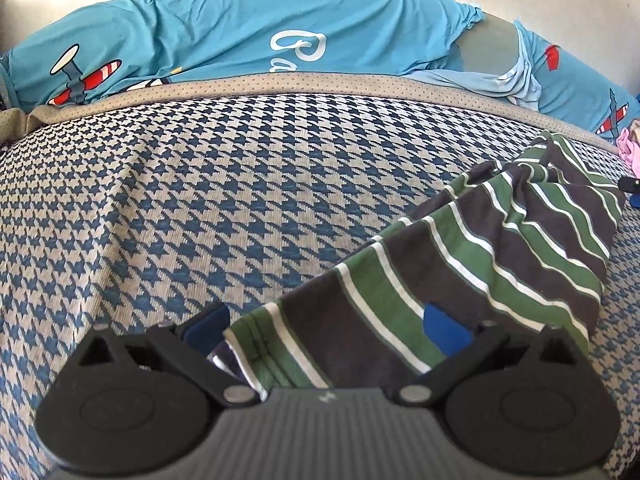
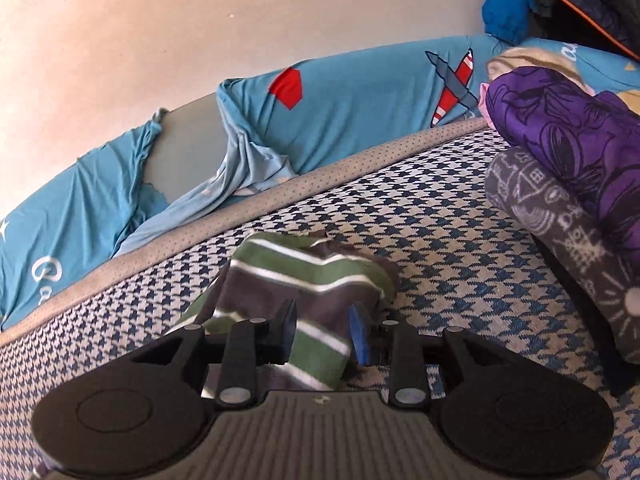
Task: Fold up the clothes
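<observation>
A green, grey and white striped garment [image 1: 500, 236] lies bunched on the blue-and-beige houndstooth bed cover [image 1: 200, 208]. In the left wrist view one end of it runs in between my left gripper's [image 1: 324, 330] blue pads [image 1: 444, 332], which stand wide apart; the cloth drapes over the right pad. In the right wrist view the other end of the striped garment [image 2: 304, 276] passes between the pads [image 2: 360, 336] of my right gripper [image 2: 323, 334]. Those pads are drawn close, with the cloth filling the gap.
A teal sheet with aeroplane prints [image 1: 248, 32] is heaped along the back against the pale wall [image 2: 200, 40]. A stack of folded clothes, purple [image 2: 568, 120] over grey patterned [image 2: 560, 216], sits on the right. A pink cloth [image 1: 628, 148] lies at the far right edge.
</observation>
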Tool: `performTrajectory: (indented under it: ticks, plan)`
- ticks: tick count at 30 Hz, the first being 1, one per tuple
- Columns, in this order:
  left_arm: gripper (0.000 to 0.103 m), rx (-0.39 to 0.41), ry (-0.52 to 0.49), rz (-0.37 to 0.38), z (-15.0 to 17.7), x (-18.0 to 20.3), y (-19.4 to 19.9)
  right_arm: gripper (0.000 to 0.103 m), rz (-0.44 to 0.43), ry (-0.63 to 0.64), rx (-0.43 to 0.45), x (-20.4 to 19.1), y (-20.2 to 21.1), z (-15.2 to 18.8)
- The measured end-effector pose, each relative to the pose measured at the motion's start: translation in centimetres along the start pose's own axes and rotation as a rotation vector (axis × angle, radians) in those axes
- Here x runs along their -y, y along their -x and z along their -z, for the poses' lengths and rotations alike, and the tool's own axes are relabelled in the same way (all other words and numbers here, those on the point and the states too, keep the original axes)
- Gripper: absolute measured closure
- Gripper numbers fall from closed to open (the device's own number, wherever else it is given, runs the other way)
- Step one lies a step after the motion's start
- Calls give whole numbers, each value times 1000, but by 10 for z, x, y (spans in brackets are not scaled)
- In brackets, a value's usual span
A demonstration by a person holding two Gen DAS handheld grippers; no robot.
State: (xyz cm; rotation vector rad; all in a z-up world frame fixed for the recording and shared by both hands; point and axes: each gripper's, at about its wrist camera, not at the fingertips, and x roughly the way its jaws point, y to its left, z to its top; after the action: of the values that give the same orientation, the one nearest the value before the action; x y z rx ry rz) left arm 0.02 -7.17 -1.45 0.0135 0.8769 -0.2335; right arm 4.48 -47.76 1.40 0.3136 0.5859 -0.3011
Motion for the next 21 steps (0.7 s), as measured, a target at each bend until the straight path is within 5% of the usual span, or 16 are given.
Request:
performTrajectory:
  ticks: [6, 21]
  plan:
    - [0, 3, 43, -3, 6, -9, 9, 65, -20, 22, -18, -8, 12, 11]
    - [0, -6, 139, -26, 18, -18, 13, 63, -187, 78, -146, -27, 47, 61]
